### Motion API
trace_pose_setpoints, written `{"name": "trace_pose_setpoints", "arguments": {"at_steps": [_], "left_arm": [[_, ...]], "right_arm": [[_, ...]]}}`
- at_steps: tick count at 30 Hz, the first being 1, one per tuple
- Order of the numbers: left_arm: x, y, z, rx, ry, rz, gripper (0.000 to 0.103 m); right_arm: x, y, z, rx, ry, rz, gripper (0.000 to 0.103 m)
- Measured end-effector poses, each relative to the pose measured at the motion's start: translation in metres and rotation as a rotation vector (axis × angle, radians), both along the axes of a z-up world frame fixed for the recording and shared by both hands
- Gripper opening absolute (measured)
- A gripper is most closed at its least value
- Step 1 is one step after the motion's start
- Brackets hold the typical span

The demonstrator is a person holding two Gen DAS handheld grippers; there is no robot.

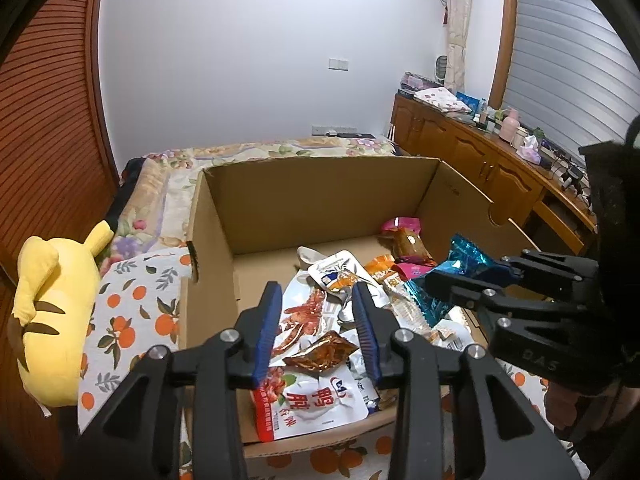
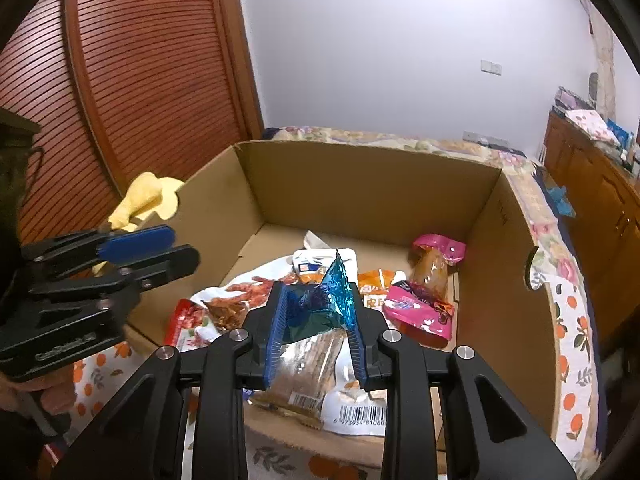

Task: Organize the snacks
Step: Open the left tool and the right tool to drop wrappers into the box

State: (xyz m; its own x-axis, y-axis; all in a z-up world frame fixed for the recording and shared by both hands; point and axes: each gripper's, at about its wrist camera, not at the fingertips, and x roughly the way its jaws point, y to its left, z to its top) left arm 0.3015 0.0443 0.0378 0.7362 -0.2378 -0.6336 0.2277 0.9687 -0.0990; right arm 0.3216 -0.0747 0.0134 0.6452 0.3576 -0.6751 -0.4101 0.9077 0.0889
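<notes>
An open cardboard box stands on the bed and holds a heap of snack packets. My right gripper is over the box's right side, shut on a blue-ended clear snack packet that hangs in the air. My left gripper hovers open over the box's near left part. Its pads touch nothing. Beneath it lie a small brown packet and a white pouch with red print. A pink-topped packet rests at the far right of the box.
A yellow plush toy lies left of the box on the orange-print sheet. A louvred wooden door fills the left. A wooden cabinet with clutter on top runs along the right wall.
</notes>
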Motion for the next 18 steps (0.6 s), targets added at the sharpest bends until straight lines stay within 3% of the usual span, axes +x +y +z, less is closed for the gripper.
{"name": "trace_pose_setpoints", "arguments": {"at_steps": [4, 13, 18], "left_arm": [[-0.002, 0.002, 0.0, 0.003, -0.004, 0.006, 0.037], [-0.014, 0.0, 0.005, 0.025, -0.02, 0.012, 0.05], [-0.03, -0.004, 0.011, 0.037, -0.034, 0.011, 0.052]], "right_arm": [[0.002, -0.003, -0.003, 0.006, 0.002, -0.018, 0.029], [-0.01, -0.021, 0.006, 0.041, -0.026, -0.055, 0.043], [-0.031, -0.034, 0.02, 0.044, -0.072, -0.071, 0.053]]}}
